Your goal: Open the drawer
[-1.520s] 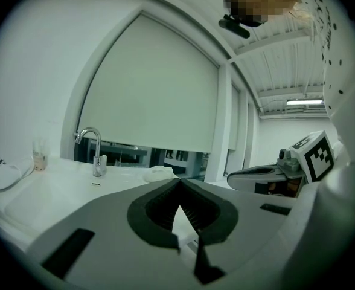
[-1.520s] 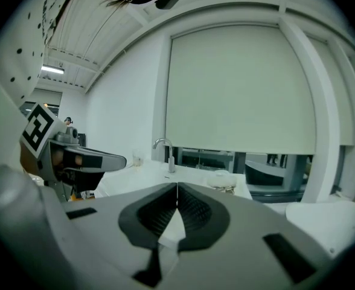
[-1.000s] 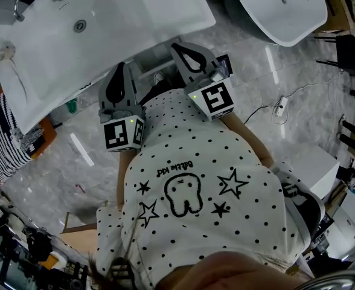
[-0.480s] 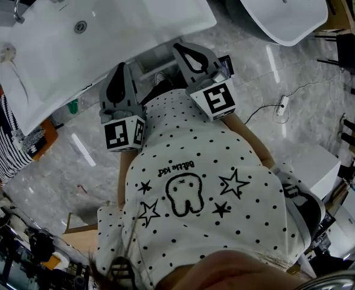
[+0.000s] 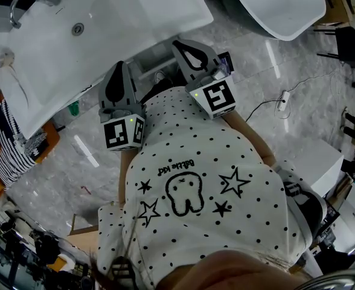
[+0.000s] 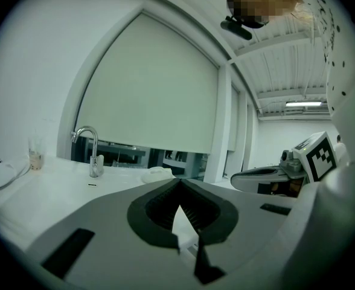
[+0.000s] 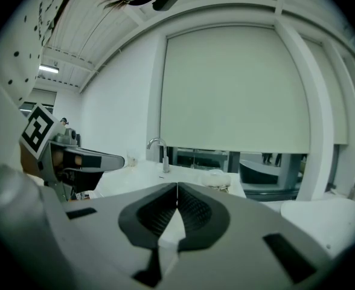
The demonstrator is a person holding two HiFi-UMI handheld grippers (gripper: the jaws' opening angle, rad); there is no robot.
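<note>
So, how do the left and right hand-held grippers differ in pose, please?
In the head view the left hand-held gripper points nearly straight up the picture; the right hand-held gripper slants up-left. The right one's tips lie higher in the picture than the left one's. Shared: both shut, empty, tips near the sink counter's edge.

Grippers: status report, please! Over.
Left gripper shut, empty. Right gripper shut, empty. Both held by the sink; drawer not made out. No obstruction seen.
</note>
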